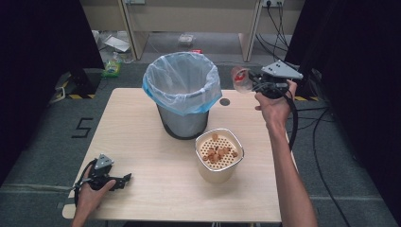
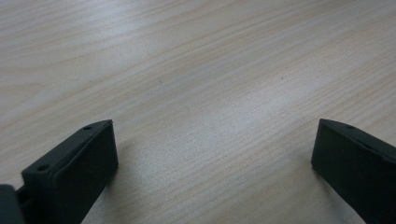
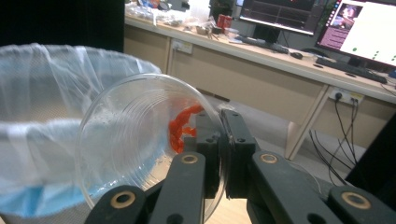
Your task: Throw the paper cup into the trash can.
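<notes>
Gripping the rim of a clear plastic cup (image 3: pixel 140 144) between my right gripper (image 3: pixel 223 154)'s black jaws, I hold it lifted off the table and tipped on its side, its mouth turned toward the grey waste bin lined with a pale blue plastic bag (image 1: pixel 182 92). The jaws are pinched close together on the thin wall of the cup, one pad inside and one outside. A red scrap (image 3: pixel 183 127) clings inside the cup near its base. In the high view the cup (image 1: pixel 241 78) hangs in the air just to the right of the bin's rim, with my right gripper (image 1: pixel 259 84) behind it, well above the light wooden table (image 1: pixel 156 189).

My left gripper (image 1: pixel 124 179) rests low at the near left corner of the table, its jaws standing wide apart with nothing between them but bare wood (image 2: pixel 210 93).

In front of the bin stands a cream cylindrical container with a perforated insert (image 1: pixel 219 160), with brownish scraps (image 1: pixel 218 152) lying on the insert.
</notes>
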A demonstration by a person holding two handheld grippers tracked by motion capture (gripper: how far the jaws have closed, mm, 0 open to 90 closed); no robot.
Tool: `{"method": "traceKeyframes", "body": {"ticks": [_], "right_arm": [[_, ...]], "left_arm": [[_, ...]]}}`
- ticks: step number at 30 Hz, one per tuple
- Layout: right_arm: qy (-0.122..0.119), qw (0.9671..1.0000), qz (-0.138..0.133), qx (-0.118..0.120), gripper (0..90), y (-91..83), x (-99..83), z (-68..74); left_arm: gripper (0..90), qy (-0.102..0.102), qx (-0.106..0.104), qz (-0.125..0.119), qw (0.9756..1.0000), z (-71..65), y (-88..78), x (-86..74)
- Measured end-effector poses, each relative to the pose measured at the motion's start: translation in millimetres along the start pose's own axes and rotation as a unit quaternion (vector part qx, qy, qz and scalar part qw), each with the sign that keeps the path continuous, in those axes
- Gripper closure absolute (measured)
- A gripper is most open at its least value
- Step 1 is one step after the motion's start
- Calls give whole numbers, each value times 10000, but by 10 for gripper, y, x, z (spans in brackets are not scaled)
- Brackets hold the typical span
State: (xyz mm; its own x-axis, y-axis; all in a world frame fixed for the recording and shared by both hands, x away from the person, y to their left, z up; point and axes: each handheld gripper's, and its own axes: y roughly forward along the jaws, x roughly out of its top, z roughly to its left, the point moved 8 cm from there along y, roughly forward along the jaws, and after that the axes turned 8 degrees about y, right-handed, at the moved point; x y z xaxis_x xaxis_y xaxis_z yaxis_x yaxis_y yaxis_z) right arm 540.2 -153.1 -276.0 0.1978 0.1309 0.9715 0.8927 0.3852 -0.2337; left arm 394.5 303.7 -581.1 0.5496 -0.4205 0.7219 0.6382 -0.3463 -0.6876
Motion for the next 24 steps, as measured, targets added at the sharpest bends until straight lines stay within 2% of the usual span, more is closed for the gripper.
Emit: {"method": "traceKeyframes", "body": {"ticks": [7,12,14,19,20,24], "right_arm": [[-131,9999,-36,71,869,90,215,130],[-244,9994,-63,242,869,217,379,317],[-258,9993,-48,279,869,245,392,357],[-343,9983,47,476,868,395,418,560],[-367,9977,73,558,868,450,421,639],[-402,9969,171,659,867,581,412,770]], "left_arm": [[0,-1,-1,0,10000,0,0,0],[0,-1,-1,0,10000,0,0,0],[0,0,-1,1,10000,0,0,0],[0,0,-2,1,10000,0,0,0],[0,0,-2,0,10000,0,0,0],[0,0,-4,0,10000,0,0,0]]}}
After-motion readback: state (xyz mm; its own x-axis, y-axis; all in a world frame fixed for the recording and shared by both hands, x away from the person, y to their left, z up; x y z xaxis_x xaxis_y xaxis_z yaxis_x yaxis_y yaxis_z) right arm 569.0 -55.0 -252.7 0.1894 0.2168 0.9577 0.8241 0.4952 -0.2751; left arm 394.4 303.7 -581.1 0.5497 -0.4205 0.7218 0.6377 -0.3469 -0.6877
